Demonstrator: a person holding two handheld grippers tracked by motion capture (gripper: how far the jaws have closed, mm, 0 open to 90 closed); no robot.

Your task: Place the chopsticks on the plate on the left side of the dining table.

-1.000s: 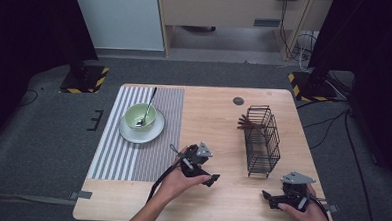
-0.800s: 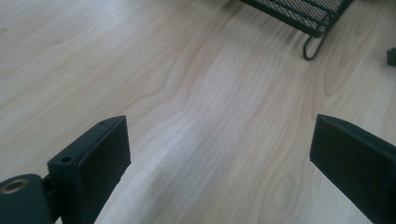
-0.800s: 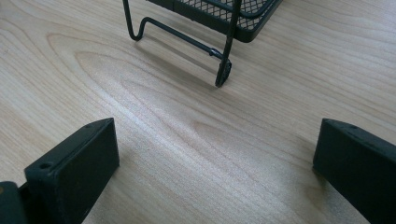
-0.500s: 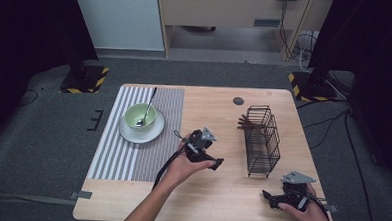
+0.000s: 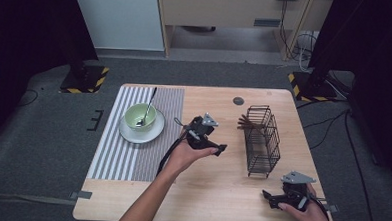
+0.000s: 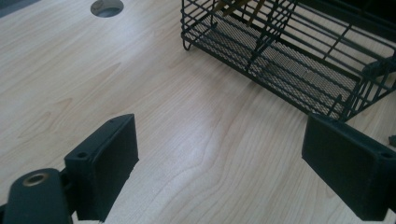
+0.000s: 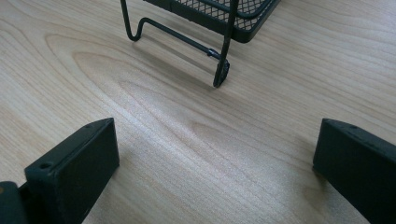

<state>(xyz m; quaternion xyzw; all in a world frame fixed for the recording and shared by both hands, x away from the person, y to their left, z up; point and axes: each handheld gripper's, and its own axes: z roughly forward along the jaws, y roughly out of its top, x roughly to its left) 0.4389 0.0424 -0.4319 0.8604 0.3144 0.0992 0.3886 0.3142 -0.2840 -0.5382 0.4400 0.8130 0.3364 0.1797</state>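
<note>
This looks like a lab recording bay rather than a home: a bare wooden table point(image 5: 205, 191) stands on grey carpet point(image 5: 47, 149), with black curtains at nine and three o'clock, hazard-striped stand bases point(image 5: 85, 80) and loose cables point(image 5: 328, 131) beyond it at twelve.

Wire basket point(image 6: 299, 56): far end cut off by frame edge in left gripper view; brown sticks point(image 5: 247, 124) inside too small to identify. Spoon point(image 5: 147, 110): bowl end hidden within green bowl point(image 5: 139, 117).
</note>
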